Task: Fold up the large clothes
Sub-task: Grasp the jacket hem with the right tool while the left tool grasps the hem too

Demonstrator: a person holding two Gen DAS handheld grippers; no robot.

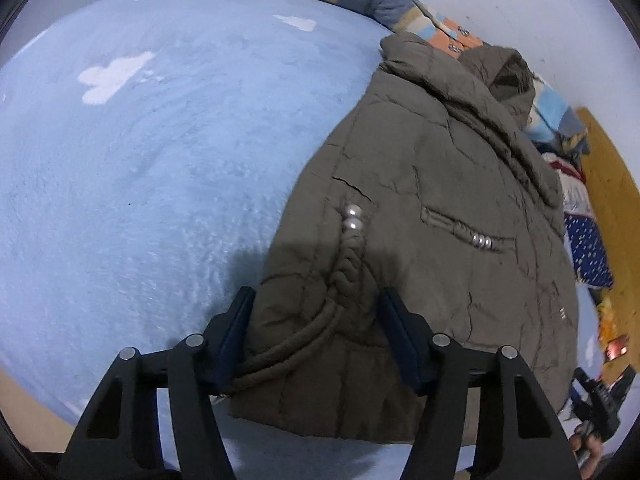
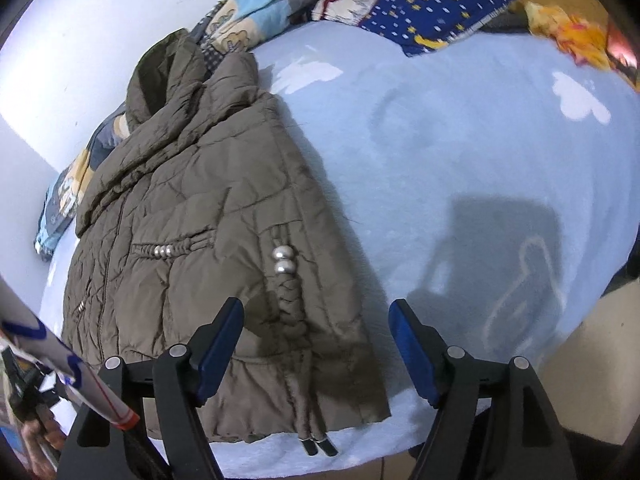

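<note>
- Left wrist view: the left gripper [image 1: 316, 300] hung with its jaws wide apart at the lower centre of the frame, straddling the near hem of the olive padded jacket [image 1: 420, 220], gripping nothing.
- The jacket lay on the pale blue blanket [image 1: 160, 160], filling the right half of that frame, hood [image 1: 504, 76] toward the upper right, hem toward the bottom.
- In the right wrist view the right gripper [image 2: 316, 316] also stood spread, low in the frame, above the jacket's lower right corner [image 2: 360, 392]; one finger sat over the fabric, the other over bare blanket.
- The jacket occupied the left half there, and its sleeves looked already tucked in, though the far side was too distorted to be sure.
- The step in hand seemed to be taking the hem at two points to carry it up toward the hood.
- To do it well, each gripper should have bitten deep past the edge, catching every padded layer, not just the top shell.
- The braided cord [image 2: 290, 308] with its silver beads [image 2: 282, 260] ran down the near edge; a bite beside it, not on it, would have held flatter.
- Both corners should have risen together and level, since puffy fill slides and a lopsided lift would skew the fold.
- The patterned bedding [image 2: 420, 12] piled along the upper frame left limited room beyond the hood, so the fold should have landed short of it.
</note>
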